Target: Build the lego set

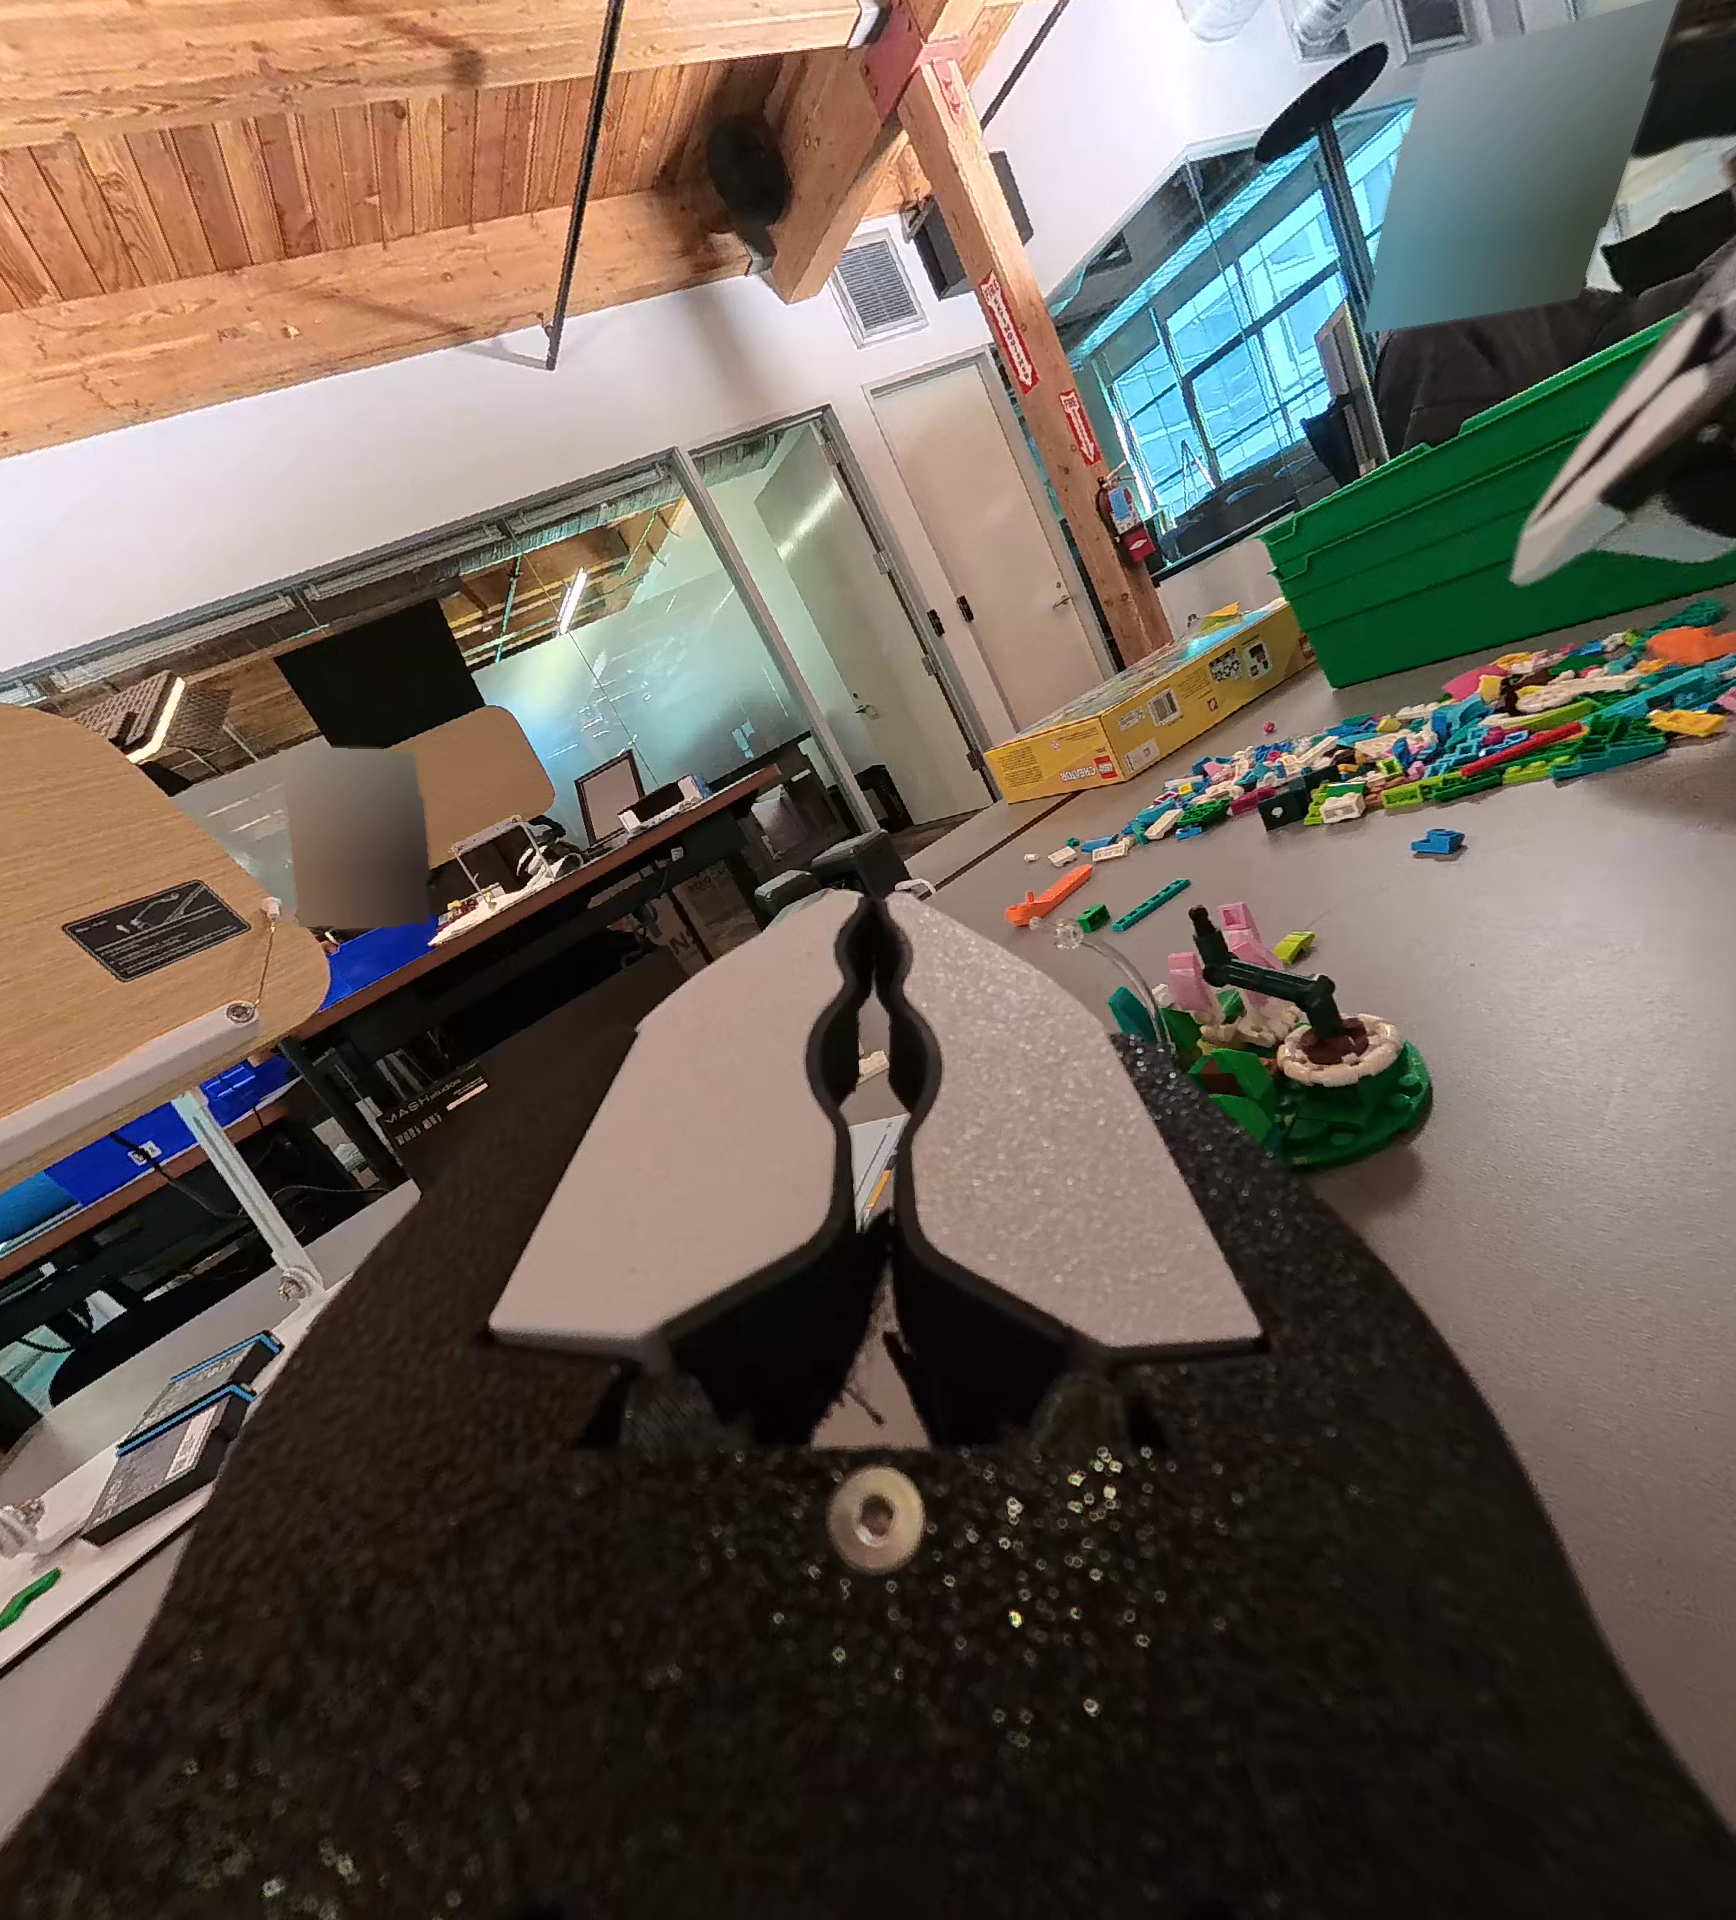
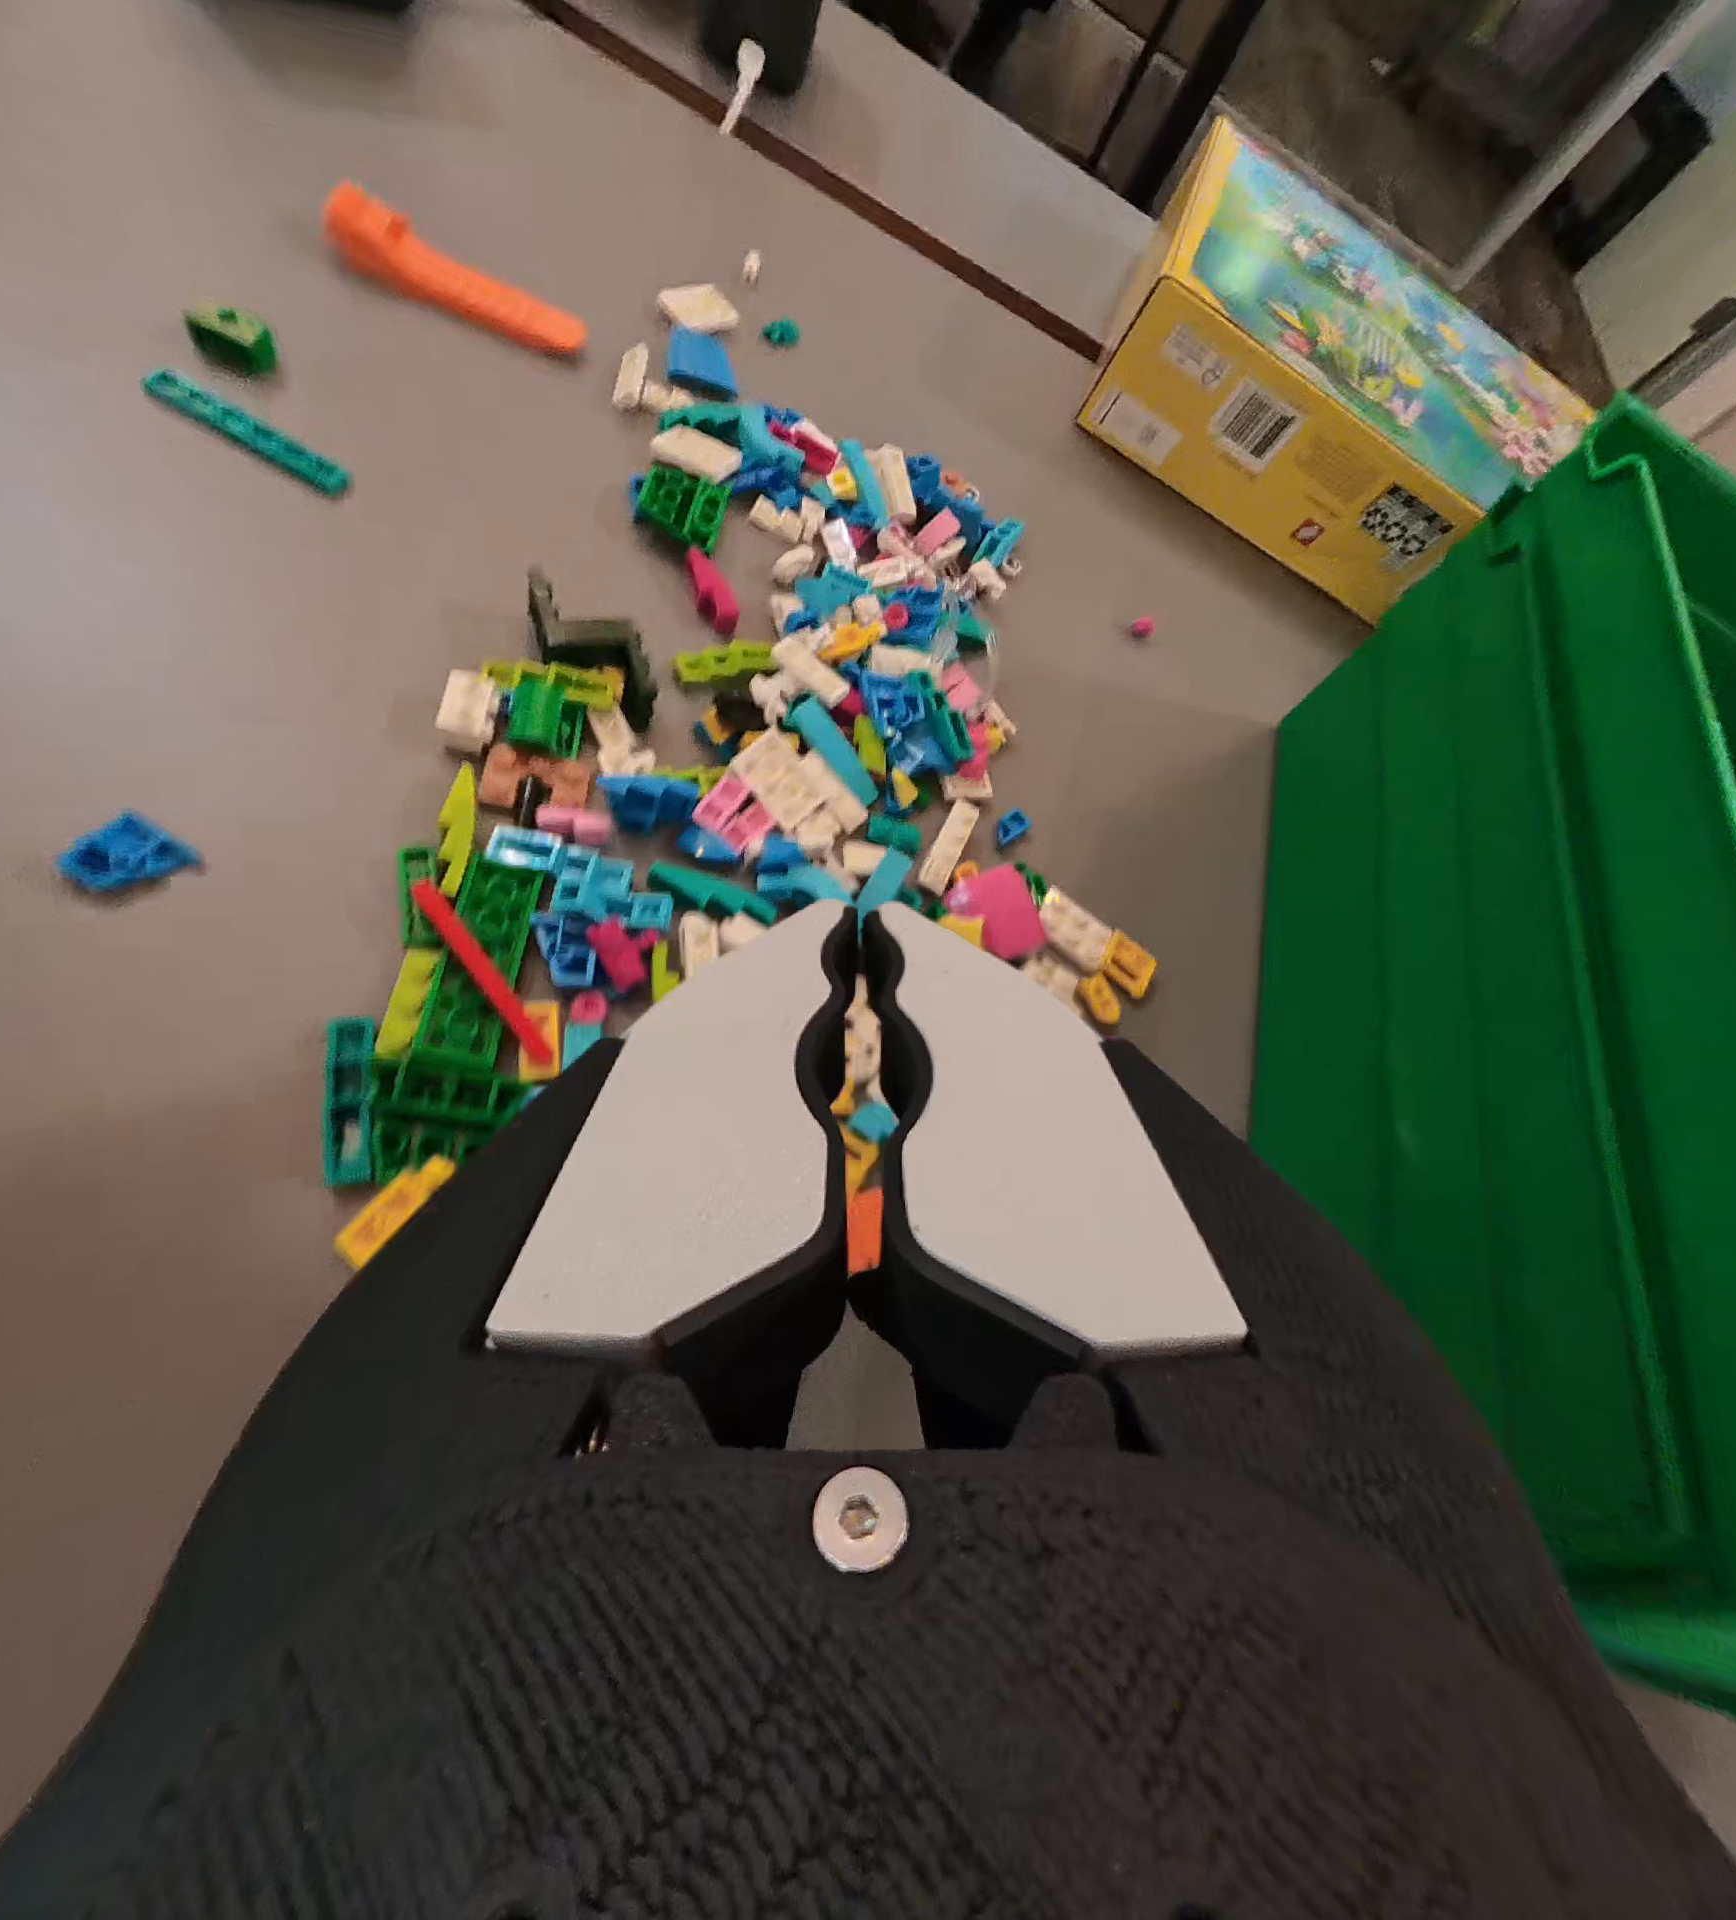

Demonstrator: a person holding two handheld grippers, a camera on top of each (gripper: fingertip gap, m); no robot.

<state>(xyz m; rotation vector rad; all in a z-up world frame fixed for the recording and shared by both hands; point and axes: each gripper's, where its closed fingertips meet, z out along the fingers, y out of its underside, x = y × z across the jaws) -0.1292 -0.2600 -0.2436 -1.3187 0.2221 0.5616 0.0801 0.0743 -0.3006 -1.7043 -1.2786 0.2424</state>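
Observation:
A partly built lego model, pink and white flowers and a dark green stem on a round green plate, stands on the grey table right of my left gripper. That gripper is shut and empty, lifted and aimed past the table's edge. A pile of loose bricks lies beyond the model; it also fills the right wrist view. My right gripper is shut just above the pile's near end. A teal piece sits right at its tips; I cannot tell if it is gripped. The right gripper also shows in the left wrist view.
Stacked green bins stand close on the right of the pile, with a yellow lego box behind. An orange brick separator, a long teal plate and a blue wedge plate lie apart. A wooden board on a stand is at left. The grippers' ends are close to 40 cm from one another. The teal piece is closer to my right gripper, around 8 cm from its tips; the left tips are 45 cm off.

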